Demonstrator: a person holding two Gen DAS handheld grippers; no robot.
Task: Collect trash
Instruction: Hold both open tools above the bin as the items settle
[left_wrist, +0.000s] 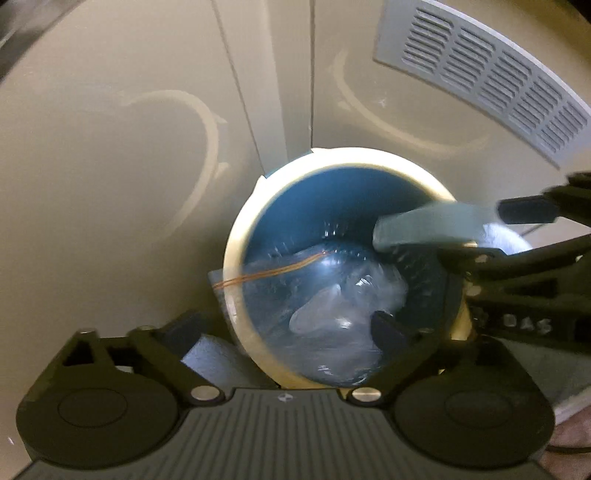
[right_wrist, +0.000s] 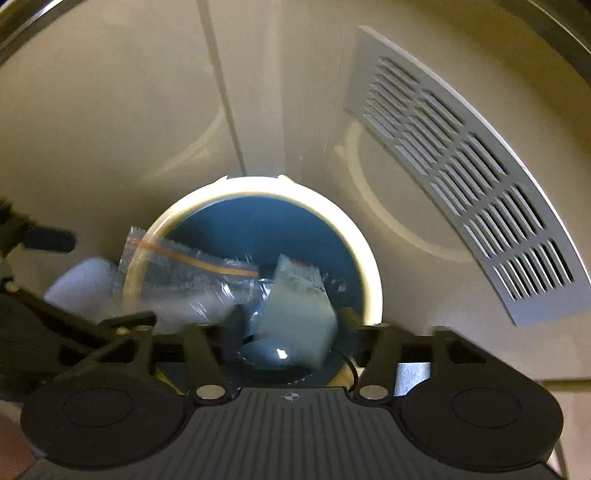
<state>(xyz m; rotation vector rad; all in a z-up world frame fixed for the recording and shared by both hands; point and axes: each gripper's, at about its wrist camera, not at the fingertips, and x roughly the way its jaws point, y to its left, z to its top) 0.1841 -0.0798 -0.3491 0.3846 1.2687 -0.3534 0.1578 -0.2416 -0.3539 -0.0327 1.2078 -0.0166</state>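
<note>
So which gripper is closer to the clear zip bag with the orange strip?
Left. The left gripper has its open fingers straddling the zip bag draped over the bin rim; the right gripper hangs beside it, over the bin's other half.

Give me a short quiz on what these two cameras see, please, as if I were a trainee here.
1. True or false: the clear bag lies across the rim of the bin.
2. What colour is the inside of the bin? A red, B blue, C black.
3. In a word or two: what grey slotted thing shows to the right of the bin?
Key: 1 true; 2 B; 3 vent grille.
</note>
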